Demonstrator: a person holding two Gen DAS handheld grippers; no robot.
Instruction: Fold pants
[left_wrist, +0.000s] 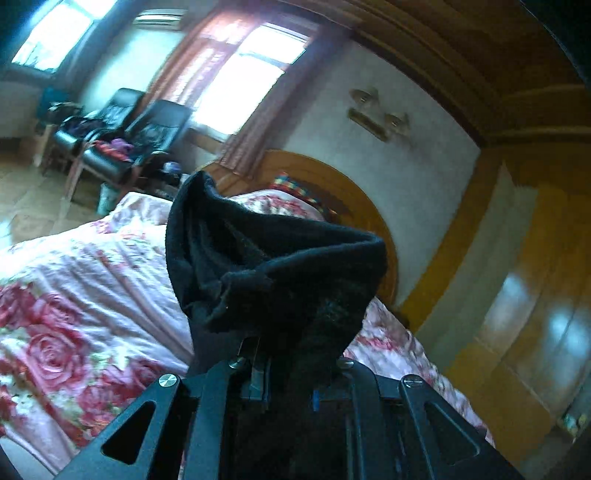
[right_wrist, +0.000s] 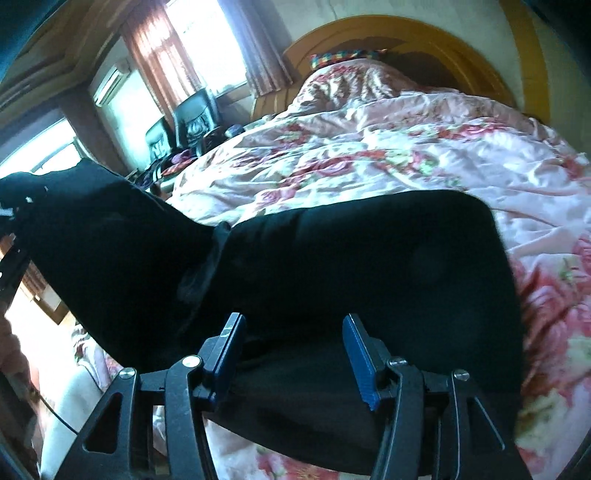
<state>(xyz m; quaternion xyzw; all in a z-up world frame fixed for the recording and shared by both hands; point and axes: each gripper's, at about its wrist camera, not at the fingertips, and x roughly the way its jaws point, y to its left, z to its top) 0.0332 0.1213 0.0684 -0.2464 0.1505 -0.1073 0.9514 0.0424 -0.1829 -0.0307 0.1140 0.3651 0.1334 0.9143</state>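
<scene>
Pants (right_wrist: 351, 258), black and bunched, are clamped by the left hand-held gripper (left_wrist: 284, 354); the right hand-held gripper (right_wrist: 295, 350) is held agape over them on the bed (right_wrist: 406, 147).

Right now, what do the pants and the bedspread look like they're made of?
Pants: black, matte, soft knit or fleece by the look; fuzzy raised edge where the left gripper bunches them. Bedspread: pink rose print, smooth, faintly shiny, probably satin-like polyester.

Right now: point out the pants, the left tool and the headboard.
pants (right_wrist: 369, 258), right wrist view, flat middle of the black fabric on the bed.
left tool (left_wrist: 280, 354), left wrist view, shut tips buried in bunched cloth.
headboard (right_wrist: 424, 33), right wrist view, top of the wooden arch.
</scene>
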